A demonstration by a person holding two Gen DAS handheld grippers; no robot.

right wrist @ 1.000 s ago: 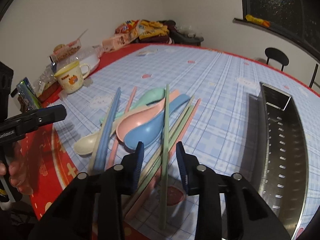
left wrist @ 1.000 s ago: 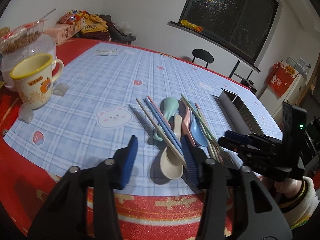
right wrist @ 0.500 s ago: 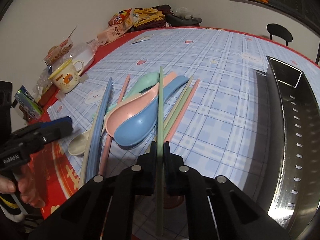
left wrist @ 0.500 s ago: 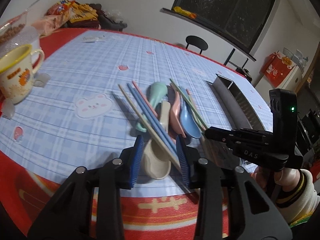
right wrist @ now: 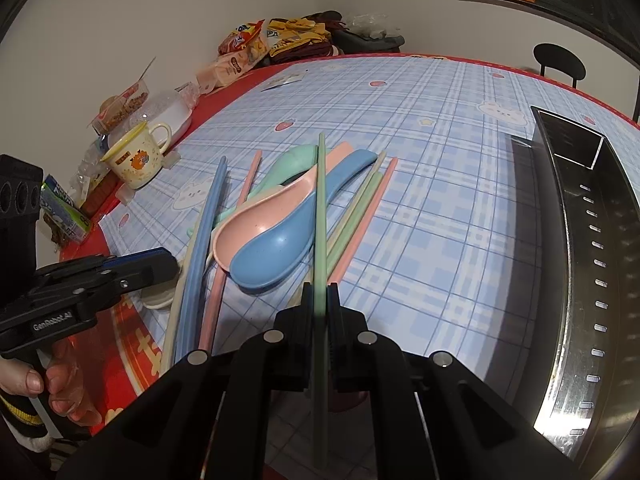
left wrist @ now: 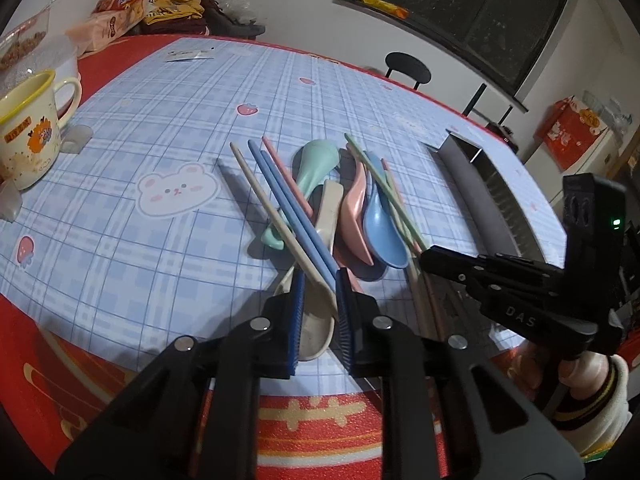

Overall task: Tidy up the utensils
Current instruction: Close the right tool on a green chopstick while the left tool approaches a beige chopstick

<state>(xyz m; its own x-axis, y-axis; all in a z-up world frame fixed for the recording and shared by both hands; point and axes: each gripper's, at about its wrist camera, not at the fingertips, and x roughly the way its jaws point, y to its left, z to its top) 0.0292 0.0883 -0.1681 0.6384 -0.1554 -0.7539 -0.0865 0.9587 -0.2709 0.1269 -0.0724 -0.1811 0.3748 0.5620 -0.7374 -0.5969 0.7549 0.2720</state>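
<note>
A pile of pastel chopsticks and spoons lies on the blue plaid tablecloth. My right gripper (right wrist: 319, 300) is shut on a green chopstick (right wrist: 320, 208), which runs forward over the pink spoon (right wrist: 260, 220) and blue spoon (right wrist: 280, 248). My left gripper (left wrist: 318, 300) is narrowed around the near ends of a beige chopstick (left wrist: 276, 212) and two blue chopsticks (left wrist: 296, 216), above the beige spoon (left wrist: 316, 332); a gap still shows between its pads. A green spoon (left wrist: 316, 164) lies behind. The right gripper also shows in the left wrist view (left wrist: 428, 258).
A long steel utensil tray (right wrist: 592, 248) lies along the right side of the table. A yellow-rimmed mug (left wrist: 24, 136) stands at the left, with plastic food containers and snack bags (right wrist: 248, 48) at the back. The red table edge is close below both grippers.
My right gripper closed on the green chopstick and has tipped it up slightly. My left gripper moved in over the beige and blue chopsticks and its jaws narrowed from wide open.
</note>
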